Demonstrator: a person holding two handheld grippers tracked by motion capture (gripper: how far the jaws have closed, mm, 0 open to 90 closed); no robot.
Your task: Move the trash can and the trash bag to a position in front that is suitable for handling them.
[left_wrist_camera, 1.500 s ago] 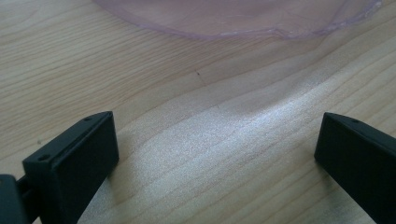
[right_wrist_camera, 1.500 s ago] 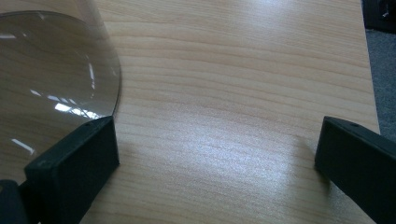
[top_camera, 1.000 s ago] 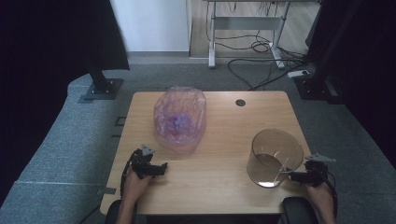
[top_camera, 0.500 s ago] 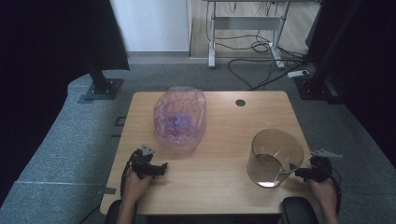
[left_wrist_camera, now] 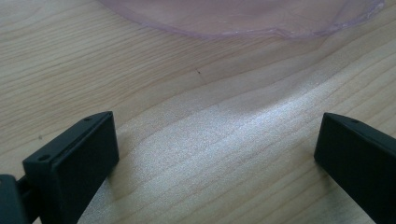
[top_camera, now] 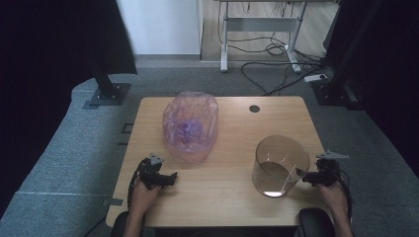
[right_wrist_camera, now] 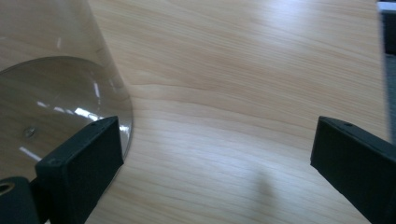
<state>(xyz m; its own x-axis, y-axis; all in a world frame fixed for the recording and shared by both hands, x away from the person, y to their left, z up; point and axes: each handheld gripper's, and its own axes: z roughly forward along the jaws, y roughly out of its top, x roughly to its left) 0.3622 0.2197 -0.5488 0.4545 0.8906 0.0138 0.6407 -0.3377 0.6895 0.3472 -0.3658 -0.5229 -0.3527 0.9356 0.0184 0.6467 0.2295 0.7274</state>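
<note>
Right tool [top_camera: 302,177] has slid in beside the jar [top_camera: 280,165], both tools spread wide and empty, so a careless nudge could tip it.

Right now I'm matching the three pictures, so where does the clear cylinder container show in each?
High view: clear cylinder container, right of centre, beside the right gripper.
Left gripper view: not in it.
Right gripper view: container at left, by the left jaw.
Shared landmark: wooden table.
</note>
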